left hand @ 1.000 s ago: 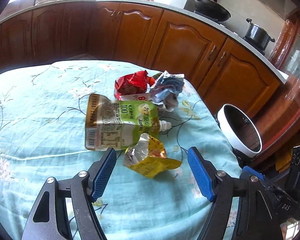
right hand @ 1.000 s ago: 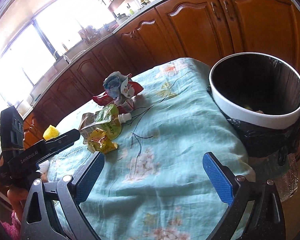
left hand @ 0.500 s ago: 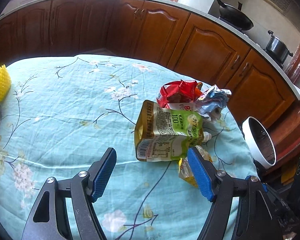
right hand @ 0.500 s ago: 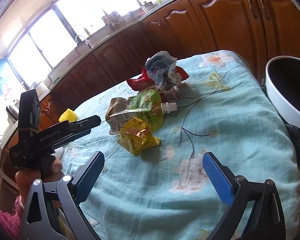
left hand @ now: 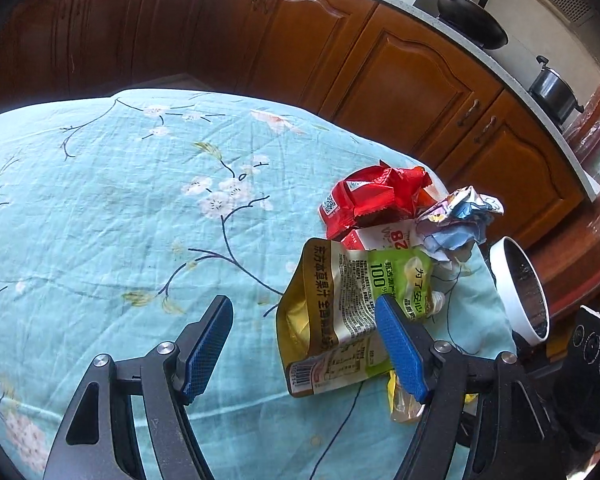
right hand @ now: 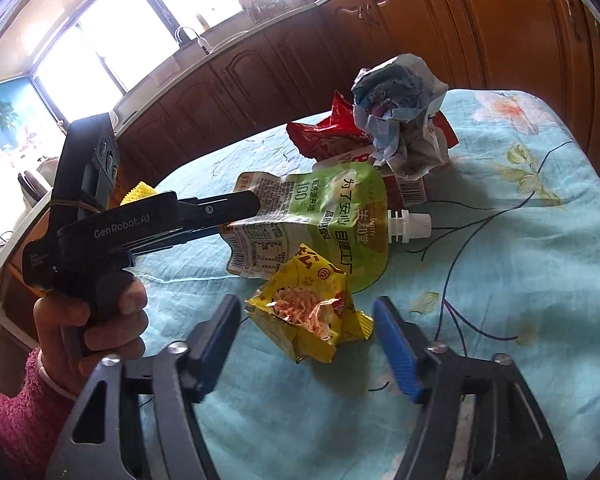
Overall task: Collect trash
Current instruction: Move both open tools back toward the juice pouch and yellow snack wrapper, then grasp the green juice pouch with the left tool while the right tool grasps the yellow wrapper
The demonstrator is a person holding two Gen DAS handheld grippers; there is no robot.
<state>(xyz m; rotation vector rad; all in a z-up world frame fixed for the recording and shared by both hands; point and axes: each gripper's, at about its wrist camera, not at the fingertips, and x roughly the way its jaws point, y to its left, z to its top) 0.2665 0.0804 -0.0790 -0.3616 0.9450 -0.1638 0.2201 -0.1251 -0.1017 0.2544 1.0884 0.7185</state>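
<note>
A pile of trash lies on the table with the blue flowered cloth [left hand: 120, 216]. A green and gold juice pouch [left hand: 340, 304] [right hand: 320, 220] lies flat. A yellow snack wrapper [right hand: 308, 312] lies in front of it, between the open fingers of my right gripper [right hand: 306, 348]. A red wrapper [left hand: 376, 196] [right hand: 328, 136] and a crumpled white and blue paper ball [left hand: 456, 220] [right hand: 400, 112] lie behind the pouch. My left gripper [left hand: 304, 356] is open and empty, left of the pouch, its right finger over the pouch's edge. It also shows in the right wrist view [right hand: 228, 210].
A white-rimmed trash bin [left hand: 516, 292] with a black liner stands beside the table's right edge. Wooden kitchen cabinets [left hand: 380, 72] run behind the table. A yellow object [right hand: 138, 192] lies at the table's far left.
My right gripper moved in toward the pile and now frames the yellow wrapper. My left gripper swung left, so the pile now sits to its right.
</note>
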